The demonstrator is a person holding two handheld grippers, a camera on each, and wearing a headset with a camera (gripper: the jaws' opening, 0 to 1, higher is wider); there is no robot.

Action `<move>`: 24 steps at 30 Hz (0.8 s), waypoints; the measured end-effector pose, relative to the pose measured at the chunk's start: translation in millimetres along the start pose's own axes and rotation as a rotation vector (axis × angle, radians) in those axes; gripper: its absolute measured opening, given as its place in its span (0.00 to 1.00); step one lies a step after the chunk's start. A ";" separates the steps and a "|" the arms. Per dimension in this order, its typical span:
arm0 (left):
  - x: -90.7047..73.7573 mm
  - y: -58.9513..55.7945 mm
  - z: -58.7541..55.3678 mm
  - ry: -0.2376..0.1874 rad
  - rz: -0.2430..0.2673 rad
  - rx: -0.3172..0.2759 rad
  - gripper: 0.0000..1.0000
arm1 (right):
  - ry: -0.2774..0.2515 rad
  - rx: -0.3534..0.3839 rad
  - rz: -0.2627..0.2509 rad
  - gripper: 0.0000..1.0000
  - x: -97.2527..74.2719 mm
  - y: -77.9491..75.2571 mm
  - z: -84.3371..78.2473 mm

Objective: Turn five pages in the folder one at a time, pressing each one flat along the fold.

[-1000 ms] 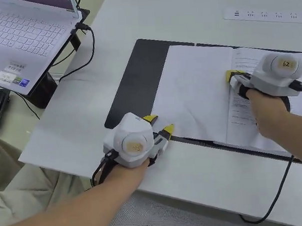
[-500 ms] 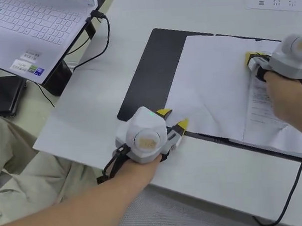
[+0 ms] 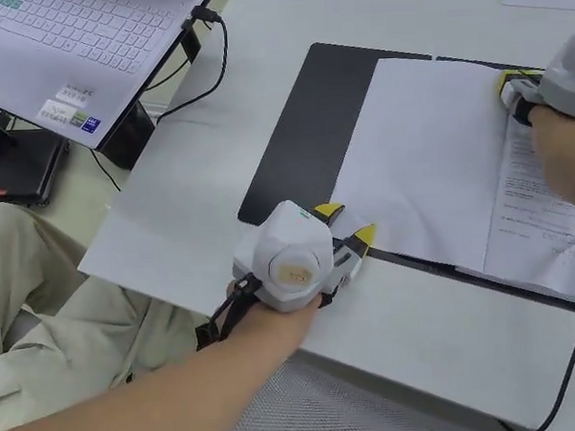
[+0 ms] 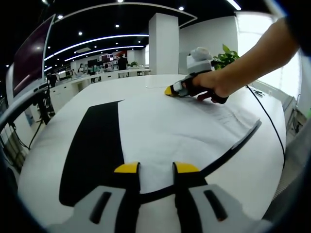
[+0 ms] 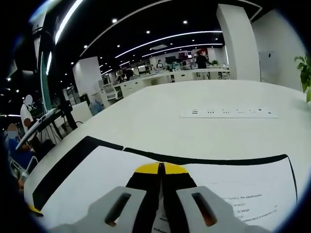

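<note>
Folder (image 3: 294, 139) lies open on the white surface (image 3: 445, 333), its black cover spread to the left with a blank white page (image 3: 428, 162) turned over onto it and a printed sheet (image 3: 545, 214) on the right. The right claw (image 5: 160, 169), jaws clenched together on nothing, sits at the far end of the fold, so I judge the pressing step is in hand. The next move calls for a steady drag along the crease toward the near edge. The left claw (image 4: 156, 168), jaws parted and empty, rests at the page's near edge. The head view cuts off the right claw. Whether its tips touch the paper is hard to tell, and the count of pages turned cannot be read.
</note>
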State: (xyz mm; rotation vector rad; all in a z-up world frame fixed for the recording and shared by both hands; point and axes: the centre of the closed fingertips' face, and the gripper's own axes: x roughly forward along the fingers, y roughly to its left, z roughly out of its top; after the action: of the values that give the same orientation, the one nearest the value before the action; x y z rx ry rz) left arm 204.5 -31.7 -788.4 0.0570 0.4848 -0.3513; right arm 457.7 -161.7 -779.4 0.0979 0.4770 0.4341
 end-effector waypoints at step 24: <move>0.2 -2.1 0.3 -0.003 0.000 -0.001 0.25 | -0.017 -0.003 0.087 0.00 -37.2 16.9 -23.6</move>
State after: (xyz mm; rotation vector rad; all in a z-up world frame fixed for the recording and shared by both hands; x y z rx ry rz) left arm 204.0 -33.8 -788.2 0.0551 0.4820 -0.3515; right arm 410.6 -162.4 -781.3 0.1197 0.4565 0.5184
